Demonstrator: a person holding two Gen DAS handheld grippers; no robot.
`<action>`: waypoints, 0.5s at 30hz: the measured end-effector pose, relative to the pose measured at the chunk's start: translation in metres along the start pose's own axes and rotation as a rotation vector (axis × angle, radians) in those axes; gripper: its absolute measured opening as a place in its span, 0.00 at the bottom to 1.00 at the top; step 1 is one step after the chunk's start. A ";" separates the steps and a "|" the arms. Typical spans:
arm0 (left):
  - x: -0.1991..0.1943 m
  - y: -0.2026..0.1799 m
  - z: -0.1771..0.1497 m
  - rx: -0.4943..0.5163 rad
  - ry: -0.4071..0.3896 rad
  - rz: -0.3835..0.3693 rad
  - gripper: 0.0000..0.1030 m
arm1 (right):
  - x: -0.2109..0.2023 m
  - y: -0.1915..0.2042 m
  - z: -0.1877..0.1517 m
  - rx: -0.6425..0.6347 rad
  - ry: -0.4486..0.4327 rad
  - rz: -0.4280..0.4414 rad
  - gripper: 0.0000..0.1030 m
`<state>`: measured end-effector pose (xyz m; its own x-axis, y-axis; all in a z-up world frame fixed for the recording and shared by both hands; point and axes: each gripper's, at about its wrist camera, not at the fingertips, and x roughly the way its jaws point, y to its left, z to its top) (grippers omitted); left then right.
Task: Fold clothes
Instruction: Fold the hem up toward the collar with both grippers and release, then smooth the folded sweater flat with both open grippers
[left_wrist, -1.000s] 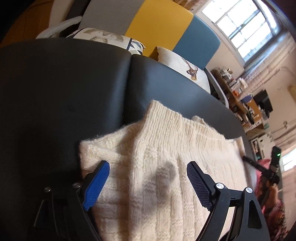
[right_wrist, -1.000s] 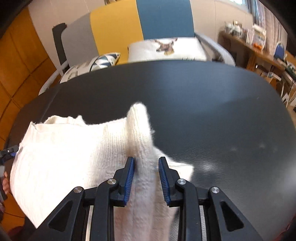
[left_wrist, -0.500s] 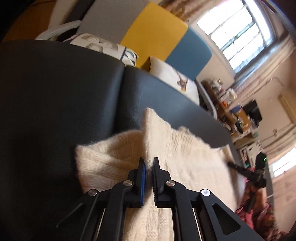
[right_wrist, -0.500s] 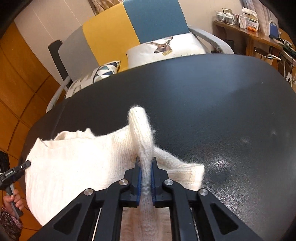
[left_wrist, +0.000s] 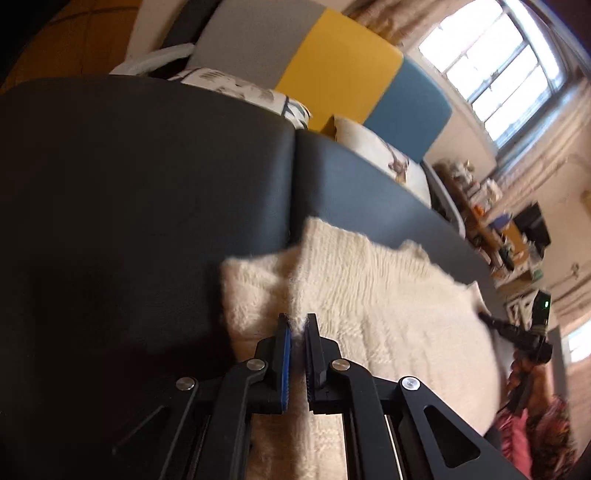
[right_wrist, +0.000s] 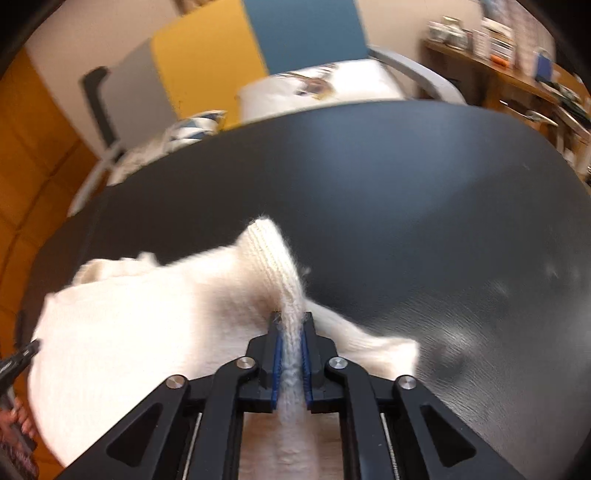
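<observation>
Sweater (left_wrist: 369, 295) ridges are pinched by the closed left gripper (left_wrist: 297, 325) and, loosening slightly, right gripper (right_wrist: 290, 328); uneven lifting over the table (right_wrist: 406, 184) could slip the knit free.

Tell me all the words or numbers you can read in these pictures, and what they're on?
None can be read.
Cushions: printed pictures only, no letters.
Things on the far shelves: too small and blurred to read.
Sweater, table and both grippers: no writing visible.
</observation>
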<state>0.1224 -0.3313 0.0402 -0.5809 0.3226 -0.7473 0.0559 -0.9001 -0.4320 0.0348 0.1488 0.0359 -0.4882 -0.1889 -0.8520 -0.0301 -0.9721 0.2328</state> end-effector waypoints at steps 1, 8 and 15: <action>-0.002 -0.004 0.000 0.019 -0.011 0.007 0.07 | -0.001 -0.002 -0.001 0.013 -0.006 -0.013 0.11; -0.042 -0.016 0.021 -0.027 -0.187 -0.001 0.21 | -0.050 0.015 0.006 -0.041 -0.137 -0.104 0.23; 0.003 -0.089 0.008 0.213 -0.069 0.040 0.49 | -0.045 0.128 -0.001 -0.407 -0.087 0.075 0.22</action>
<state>0.1091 -0.2527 0.0805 -0.6359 0.2715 -0.7224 -0.0883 -0.9555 -0.2813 0.0542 0.0326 0.1036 -0.5478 -0.2662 -0.7931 0.3468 -0.9350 0.0742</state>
